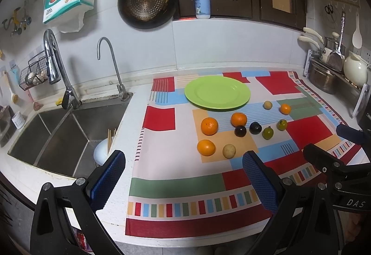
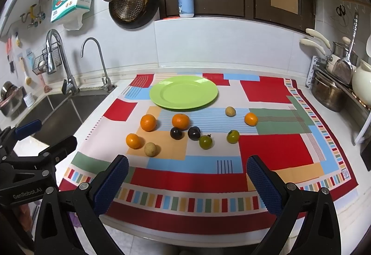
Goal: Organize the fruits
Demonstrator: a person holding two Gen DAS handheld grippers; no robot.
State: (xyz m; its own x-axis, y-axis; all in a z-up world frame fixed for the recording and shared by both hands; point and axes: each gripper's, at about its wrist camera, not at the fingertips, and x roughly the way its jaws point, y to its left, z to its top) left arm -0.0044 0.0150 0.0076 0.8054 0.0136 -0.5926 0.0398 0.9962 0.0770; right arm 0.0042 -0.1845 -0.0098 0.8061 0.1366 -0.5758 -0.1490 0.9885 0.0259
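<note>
Both grippers, left gripper [image 1: 183,176] & right gripper [image 2: 187,176], gape wide w/ nothing held, hovering near cloth edge; fruits [image 2: 180,121] lie scattered on patterned cloth [image 2: 273,92] just beside bare green plate [image 2: 160,92].

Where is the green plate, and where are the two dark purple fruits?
green plate [image 2: 183,92]: right wrist view, bare centre.
left dark purple fruit [image 2: 176,133]: right wrist view, its middle.
right dark purple fruit [image 2: 194,133]: right wrist view, its middle.
</note>
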